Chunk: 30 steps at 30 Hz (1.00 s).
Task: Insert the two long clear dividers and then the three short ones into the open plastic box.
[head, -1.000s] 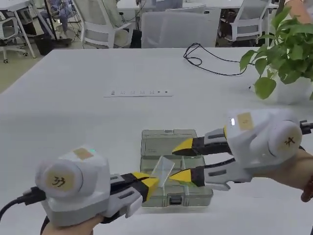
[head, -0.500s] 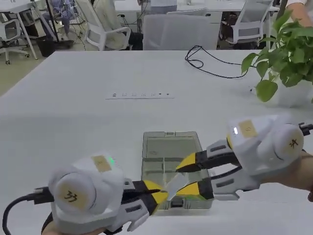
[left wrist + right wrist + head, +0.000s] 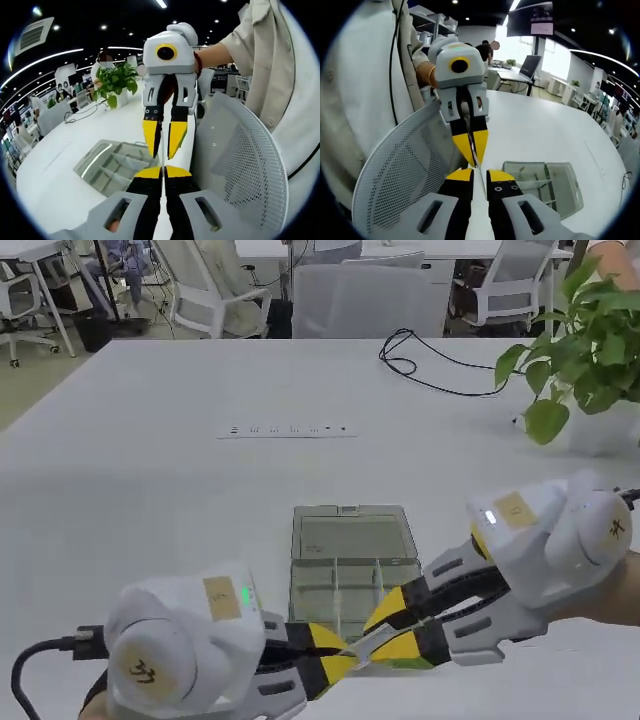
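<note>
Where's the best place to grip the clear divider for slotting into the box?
Pinch the clear divider across its flat faces near one end, coming in endwise. It is a thin sheet, edge-on in the gripper views, so only the faces offer purchase.

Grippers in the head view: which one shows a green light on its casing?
The left gripper, low at the picture's left, has the green light on top of its casing. The light on the right gripper is white.
</note>
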### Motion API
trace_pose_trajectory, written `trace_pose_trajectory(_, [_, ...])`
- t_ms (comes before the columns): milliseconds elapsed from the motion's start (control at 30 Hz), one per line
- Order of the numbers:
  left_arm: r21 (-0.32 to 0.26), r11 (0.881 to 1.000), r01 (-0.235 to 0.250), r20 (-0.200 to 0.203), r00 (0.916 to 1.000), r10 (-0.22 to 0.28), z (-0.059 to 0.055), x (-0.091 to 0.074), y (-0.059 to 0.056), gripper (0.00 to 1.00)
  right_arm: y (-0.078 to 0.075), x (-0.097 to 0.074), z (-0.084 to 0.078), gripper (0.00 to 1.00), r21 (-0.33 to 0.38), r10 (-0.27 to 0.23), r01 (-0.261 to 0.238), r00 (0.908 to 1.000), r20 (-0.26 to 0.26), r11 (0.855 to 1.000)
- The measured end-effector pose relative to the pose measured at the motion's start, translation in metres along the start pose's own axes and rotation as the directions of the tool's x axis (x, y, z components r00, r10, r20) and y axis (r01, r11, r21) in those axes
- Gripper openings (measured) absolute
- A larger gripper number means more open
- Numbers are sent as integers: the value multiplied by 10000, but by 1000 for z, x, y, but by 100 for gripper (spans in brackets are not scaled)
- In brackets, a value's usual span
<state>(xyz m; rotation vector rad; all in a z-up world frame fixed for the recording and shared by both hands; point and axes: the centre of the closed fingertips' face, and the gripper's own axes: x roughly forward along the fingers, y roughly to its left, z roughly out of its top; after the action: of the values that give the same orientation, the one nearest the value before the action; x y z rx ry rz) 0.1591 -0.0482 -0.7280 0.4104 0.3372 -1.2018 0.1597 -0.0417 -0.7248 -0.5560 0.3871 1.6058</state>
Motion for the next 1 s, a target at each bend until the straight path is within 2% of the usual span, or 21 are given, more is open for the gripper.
trace_pose_trajectory(267, [19,9999,123,214,9997,-124,1,-5,-1,0,3,3,3,5,-230,108,-108,9999,40,9997])
trace_pose_trajectory(367, [-162,9998,146,253,9996,-142,0,-7,1,0,5,4,4,3,-428,199,-200,9998,-27,9989])
trace_pose_trajectory(667, [-671,9973,-289,325,9990,312,-2,-11,7,1,0,5,6,2,-288,-39,35,9999,-124,9996])
trace_pose_trajectory(1000, [-1449,9846,-975,470,9933,1052,-8,-17,16,21,-20,-1,6,2,407,-825,836,9962,-283,9957])
